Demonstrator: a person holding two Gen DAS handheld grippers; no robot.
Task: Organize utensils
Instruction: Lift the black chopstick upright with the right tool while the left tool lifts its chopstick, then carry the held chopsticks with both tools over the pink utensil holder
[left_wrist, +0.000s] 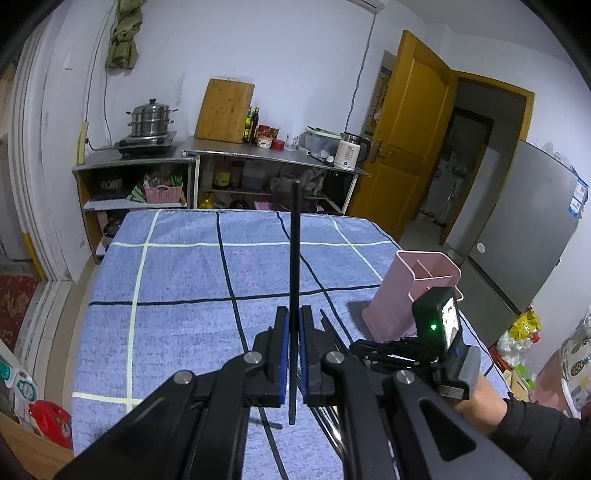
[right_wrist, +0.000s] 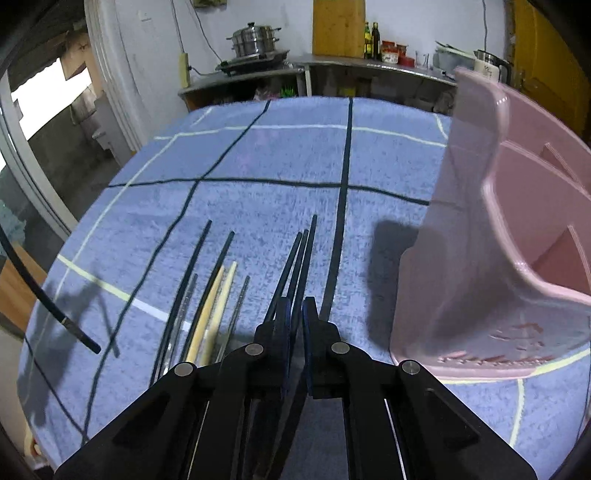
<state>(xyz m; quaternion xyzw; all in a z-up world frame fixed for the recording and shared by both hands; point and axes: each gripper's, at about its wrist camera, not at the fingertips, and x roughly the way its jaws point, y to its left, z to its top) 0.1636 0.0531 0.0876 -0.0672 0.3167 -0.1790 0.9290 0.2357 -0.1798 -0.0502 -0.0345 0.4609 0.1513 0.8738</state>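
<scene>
Gripping a slim black chopstick (left_wrist: 294, 258) upright, my left claw (left_wrist: 294, 325) hovers over the fuzzy blue checked tabletop (left_wrist: 184, 266); my right claw (right_wrist: 295, 314) pinches more black chopsticks (right_wrist: 301, 258) beside the glossy pink plastic holder (right_wrist: 480, 258).

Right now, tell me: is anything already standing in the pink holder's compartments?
No. The pink holder shows only bare compartments, while the chopsticks lie on the blue cloth.

My left claw (left_wrist: 294, 321) is black with blue pads, clamping a black chopstick (left_wrist: 294, 258). The cloth (left_wrist: 184, 277) is blue, checked with dark and white lines. At two o'clock stands a pink holder (left_wrist: 417, 291). Under my right claw (right_wrist: 295, 314) lie black chopsticks (right_wrist: 299, 258), cream ones (right_wrist: 218, 306) at ten o'clock.
</scene>
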